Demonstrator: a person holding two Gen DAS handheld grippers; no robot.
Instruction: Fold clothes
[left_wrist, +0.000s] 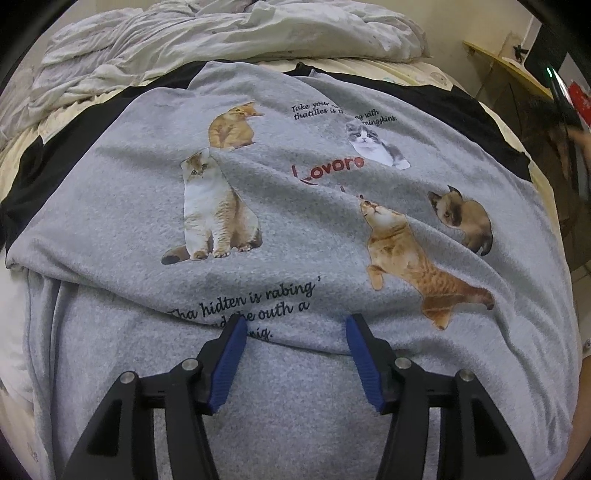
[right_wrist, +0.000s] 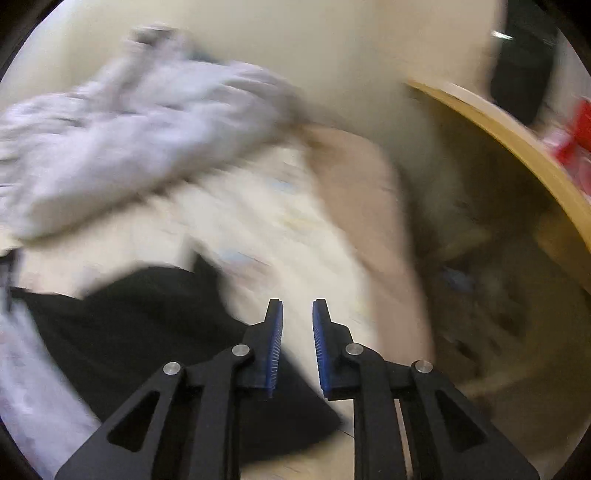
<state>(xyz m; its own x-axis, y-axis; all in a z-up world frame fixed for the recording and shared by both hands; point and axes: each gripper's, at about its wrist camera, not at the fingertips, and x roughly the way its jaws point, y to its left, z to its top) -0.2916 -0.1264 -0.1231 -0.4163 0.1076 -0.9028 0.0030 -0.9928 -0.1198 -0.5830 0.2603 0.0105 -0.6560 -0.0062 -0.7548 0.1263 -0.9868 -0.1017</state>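
A grey cat-print T-shirt lies spread on the bed, its lower hem doubled up once; by the look of it, sleeves and further folds remain. The left tongs hover wide and empty over that folded edge at six o'clock. The right tongs, narrowly parted and holding nothing, hang above a black sleeve, with a rumpled quilt at ten o'clock.

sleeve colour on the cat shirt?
Black, against a grey body; the sleeves of the cat shirt show best in the left wrist view.
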